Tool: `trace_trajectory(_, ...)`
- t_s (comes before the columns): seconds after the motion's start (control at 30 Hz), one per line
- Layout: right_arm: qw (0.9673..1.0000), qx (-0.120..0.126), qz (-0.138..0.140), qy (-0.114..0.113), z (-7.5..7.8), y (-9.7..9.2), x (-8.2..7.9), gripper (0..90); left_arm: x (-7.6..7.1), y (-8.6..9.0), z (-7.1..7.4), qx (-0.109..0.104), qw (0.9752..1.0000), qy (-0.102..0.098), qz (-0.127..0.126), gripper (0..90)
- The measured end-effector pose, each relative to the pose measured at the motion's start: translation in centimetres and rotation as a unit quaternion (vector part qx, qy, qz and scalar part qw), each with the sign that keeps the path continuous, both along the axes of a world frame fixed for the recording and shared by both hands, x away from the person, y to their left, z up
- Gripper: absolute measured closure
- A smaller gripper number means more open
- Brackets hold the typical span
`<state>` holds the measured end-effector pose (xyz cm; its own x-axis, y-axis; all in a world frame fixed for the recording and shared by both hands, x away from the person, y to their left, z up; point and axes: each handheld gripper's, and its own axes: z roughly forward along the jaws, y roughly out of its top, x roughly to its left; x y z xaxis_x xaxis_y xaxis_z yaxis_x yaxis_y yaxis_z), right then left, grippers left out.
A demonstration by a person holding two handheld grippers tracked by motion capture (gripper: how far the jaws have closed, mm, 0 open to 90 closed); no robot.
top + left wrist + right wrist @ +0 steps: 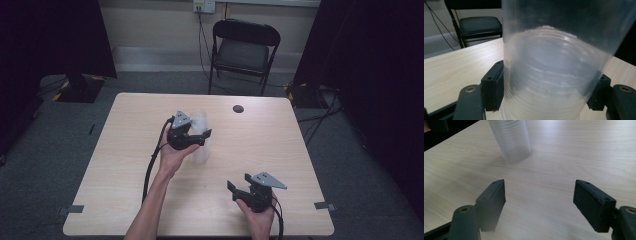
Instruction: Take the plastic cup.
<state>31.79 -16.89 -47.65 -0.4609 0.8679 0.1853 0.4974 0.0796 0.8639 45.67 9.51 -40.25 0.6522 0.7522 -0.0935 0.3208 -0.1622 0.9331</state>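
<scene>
Left gripper point(199, 135) has its jaws pressed against both sides of a stack of clear plastic cups point(200, 136), which stands near the middle of the table point(130, 150); in the left gripper view the black pads point(496, 86) sit flat against the ribbed lower wall of the stack point(554, 75), so this looks like the grasping step, with the hold just made. Right gripper point(239, 190) waits with its jaws wide apart and nothing between them, nearer the person than the cups and well apart from them; from its own view the stack point(511, 140) stands ahead on bare wood. Next would likely be a lift or a steadying of the stack, and the thin walls call for a light squeeze and a straight pull so the cups do not buckle or tip. Beyond the cups, a small dark round spot point(238, 108) marks the pale wooden tabletop. Behind the table a black folding chair point(243, 50) stands on grey carpet, with dark curtains at either side.
</scene>
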Motion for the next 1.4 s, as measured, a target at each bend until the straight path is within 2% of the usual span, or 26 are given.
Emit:
trace_trajectory(0.33,0.9999,0.006,-0.007,-0.012,0.3,-0.1,-0.2,25.6,-0.4,0.4,0.9,-0.01,0.9995,-0.029,0.005,32.8)
trace_trajectory(0.53,0.9999,0.005,-0.003,-0.01,0.2,0.1,-0.1,25.6,-0.6,0.7,1.4,-0.028,0.9991,-0.031,0.0,33.2)
trace_trajectory(0.6,0.9999,0.004,-0.002,-0.011,0.2,0.1,-0.1,25.6,-0.6,0.6,1.6,-0.025,0.9991,-0.034,-0.001,33.2)
trace_trajectory(0.8,0.9999,0.006,-0.002,-0.011,0.2,0.0,-0.1,25.6,-0.6,0.9,2.1,-0.039,0.9986,-0.037,-0.005,33.5)
trace_trajectory(1.0,0.9998,0.01,-0.003,-0.018,0.2,0.0,-0.2,25.8,-1.4,0.9,3.2,-0.027,0.998,-0.056,-0.01,32.7)
trace_trajectory(1.2,0.9998,0.008,-0.002,-0.018,0.1,0.1,-0.3,25.8,-2.2,1.3,4.2,-0.039,0.9964,-0.074,-0.011,32.9)
trace_trajectory(1.33,0.9997,0.013,0.0,-0.019,0.1,0.1,-0.2,25.8,-2.3,1.9,4.2,-0.051,0.9971,-0.056,-0.008,33.2)
trace_trajectory(1.4,0.9997,0.014,0.001,-0.02,0.1,0.1,-0.2,25.8,-2.6,2.4,4.0,-0.059,0.9965,-0.059,-0.001,33.4)
